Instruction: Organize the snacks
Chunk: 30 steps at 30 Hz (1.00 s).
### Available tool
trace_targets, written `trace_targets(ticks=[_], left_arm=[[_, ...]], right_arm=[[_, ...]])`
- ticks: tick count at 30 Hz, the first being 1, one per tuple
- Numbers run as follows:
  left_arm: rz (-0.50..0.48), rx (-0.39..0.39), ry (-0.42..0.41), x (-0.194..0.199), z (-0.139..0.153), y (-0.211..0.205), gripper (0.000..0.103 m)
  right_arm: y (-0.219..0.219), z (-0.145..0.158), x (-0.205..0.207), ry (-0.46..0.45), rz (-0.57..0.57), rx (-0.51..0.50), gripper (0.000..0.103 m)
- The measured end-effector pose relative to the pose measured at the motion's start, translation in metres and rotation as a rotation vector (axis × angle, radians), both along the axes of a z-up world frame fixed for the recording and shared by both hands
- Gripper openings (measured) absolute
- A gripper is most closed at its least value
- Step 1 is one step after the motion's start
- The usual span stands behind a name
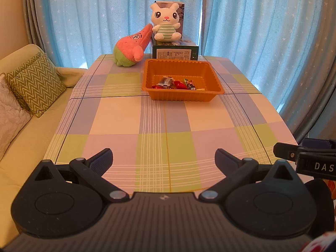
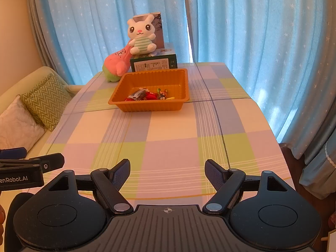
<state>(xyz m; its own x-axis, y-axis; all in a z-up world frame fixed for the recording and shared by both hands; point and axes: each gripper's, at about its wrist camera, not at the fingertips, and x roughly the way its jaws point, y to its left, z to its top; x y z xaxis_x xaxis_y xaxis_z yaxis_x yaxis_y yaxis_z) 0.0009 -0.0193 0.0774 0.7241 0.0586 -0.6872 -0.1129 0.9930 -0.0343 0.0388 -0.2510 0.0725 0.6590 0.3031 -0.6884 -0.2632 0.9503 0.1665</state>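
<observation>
An orange plastic tray (image 1: 212, 71) stands on the far half of the checked table and also shows in the right wrist view (image 2: 180, 79). Several wrapped snacks (image 1: 176, 83) lie in its near part, seen also from the right (image 2: 147, 95). My left gripper (image 1: 163, 157) is open and empty above the table's near edge. My right gripper (image 2: 167, 169) is open and empty beside it, also over the near edge. Part of the right gripper (image 1: 304, 157) shows at the right of the left view, and part of the left gripper (image 2: 31, 166) at the left of the right view.
A pink and green plush (image 1: 131, 48) and a white rabbit plush (image 1: 166, 22) sitting on a dark green box (image 1: 175, 51) stand behind the tray. A sofa with cushions (image 1: 35, 84) runs along the table's left side. Blue curtains hang behind and to the right.
</observation>
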Motion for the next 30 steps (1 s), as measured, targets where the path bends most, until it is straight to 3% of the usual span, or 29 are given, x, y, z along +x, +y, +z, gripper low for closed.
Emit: trace_targets(ticks=[30], left_arm=[[-0.002, -0.003, 0.002, -0.0018, -0.0026, 0.002, 0.103]], right_arm=[[0.0007, -0.0019, -0.0001, 0.002, 0.001, -0.001, 0.078]])
